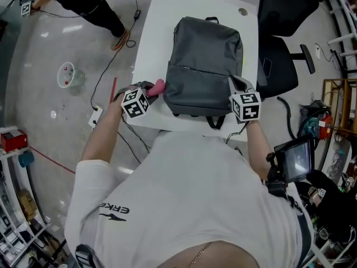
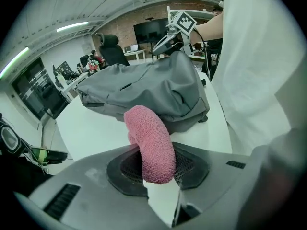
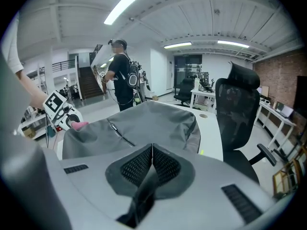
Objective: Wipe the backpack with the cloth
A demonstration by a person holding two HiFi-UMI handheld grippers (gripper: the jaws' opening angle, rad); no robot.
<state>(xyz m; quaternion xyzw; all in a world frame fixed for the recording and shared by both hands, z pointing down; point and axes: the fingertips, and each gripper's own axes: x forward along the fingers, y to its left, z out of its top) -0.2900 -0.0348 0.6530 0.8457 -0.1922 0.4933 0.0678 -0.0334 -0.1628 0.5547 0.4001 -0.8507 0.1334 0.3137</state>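
Pink cloth (image 2: 149, 138), rolled into a thick wad, is clamped between the jaws of the left gripper (image 2: 156, 171), which are held apart only by the wad's thickness; it is poised just beside the near left corner of the backpack (image 1: 203, 60), and contact cannot be confirmed. The right gripper (image 3: 152, 152) is seen with its jaws pressed together on what appears to be a dark strap (image 3: 140, 198) at the bag's near right corner. The grey backpack is laid flat on the white table (image 1: 159, 21), zip pocket upward, its top toward the far edge.

Wiping is judged to be about to begin; the cloth should be brought down onto the fabric and drawn in long overlapping strokes away from the pinned corner, so that the soft shell is stretched rather than bunched; the strap should be held taut; care is needed at the zip, where terry loops may be snagged. The tabletop looks smooth, so an unpinned bag would probably be pushed along. A black office chair (image 1: 279, 54) is parked at the table's right; a polished grey floor (image 1: 50, 54) strewn with cables is seen to the left; a person in black (image 3: 122, 78) is standing beyond the table.
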